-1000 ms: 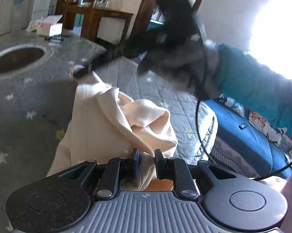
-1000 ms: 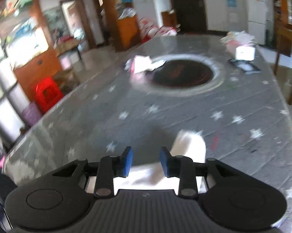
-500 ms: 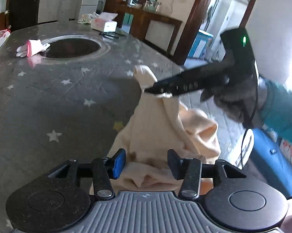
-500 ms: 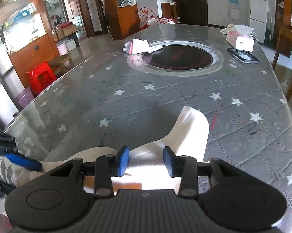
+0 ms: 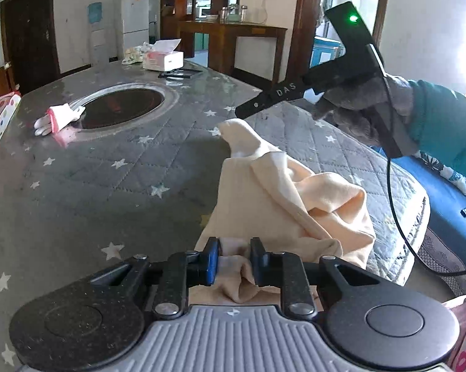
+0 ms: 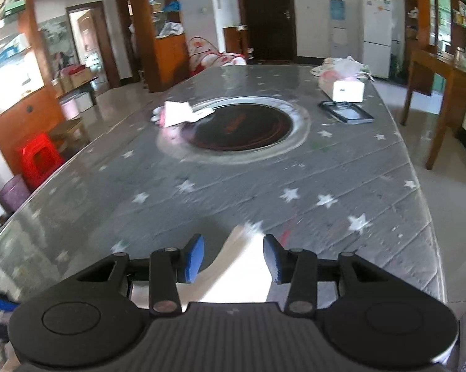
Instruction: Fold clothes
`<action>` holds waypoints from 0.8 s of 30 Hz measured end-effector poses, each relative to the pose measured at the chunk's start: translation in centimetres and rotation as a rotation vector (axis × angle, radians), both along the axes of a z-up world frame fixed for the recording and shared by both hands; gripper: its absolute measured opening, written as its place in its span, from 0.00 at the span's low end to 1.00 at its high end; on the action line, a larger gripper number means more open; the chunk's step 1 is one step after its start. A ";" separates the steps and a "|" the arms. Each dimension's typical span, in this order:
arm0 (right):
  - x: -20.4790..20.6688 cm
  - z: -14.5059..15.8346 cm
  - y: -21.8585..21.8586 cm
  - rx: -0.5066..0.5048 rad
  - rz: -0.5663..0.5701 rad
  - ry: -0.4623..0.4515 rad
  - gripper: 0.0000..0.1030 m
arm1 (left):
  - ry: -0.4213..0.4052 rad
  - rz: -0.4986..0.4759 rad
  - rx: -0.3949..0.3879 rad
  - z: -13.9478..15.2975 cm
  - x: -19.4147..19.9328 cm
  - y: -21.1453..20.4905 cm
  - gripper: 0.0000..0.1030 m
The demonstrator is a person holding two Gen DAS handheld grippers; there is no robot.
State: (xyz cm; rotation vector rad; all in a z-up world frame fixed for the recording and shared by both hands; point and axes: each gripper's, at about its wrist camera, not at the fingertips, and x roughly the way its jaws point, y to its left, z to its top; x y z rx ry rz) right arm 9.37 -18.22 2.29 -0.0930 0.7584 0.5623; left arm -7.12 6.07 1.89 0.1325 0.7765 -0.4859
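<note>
We have the peach garment (image 5: 282, 192) bunched at the bench's (image 5: 108, 173) near edge, the left gripper (image 5: 234, 263) clenched on a fold. The right gripper (image 6: 233, 255) hangs released over the far tip, seemingly clear of the cloth; next we spread it flat.

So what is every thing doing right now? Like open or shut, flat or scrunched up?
Left gripper: shut on the peach garment.
Right gripper: open, lifted above the garment's peak.
Peach garment: crumpled, one corner sticking up, not folded.
Tissue box: open, tissue poking out.
White glove: lying flat by the round cooktop.
</note>
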 end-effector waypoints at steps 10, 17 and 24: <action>4.3 -4.1 1.4 -0.007 0.019 0.132 0.14 | -0.037 0.074 -0.015 1.5 2.1 2.6 0.15; 3.8 -1.9 0.7 0.047 -0.035 0.038 0.11 | -0.128 0.188 0.062 2.4 6.4 5.2 0.12; 5.4 0.1 0.6 0.141 -0.116 -0.039 0.11 | -0.248 0.308 0.170 2.7 12.5 7.4 0.12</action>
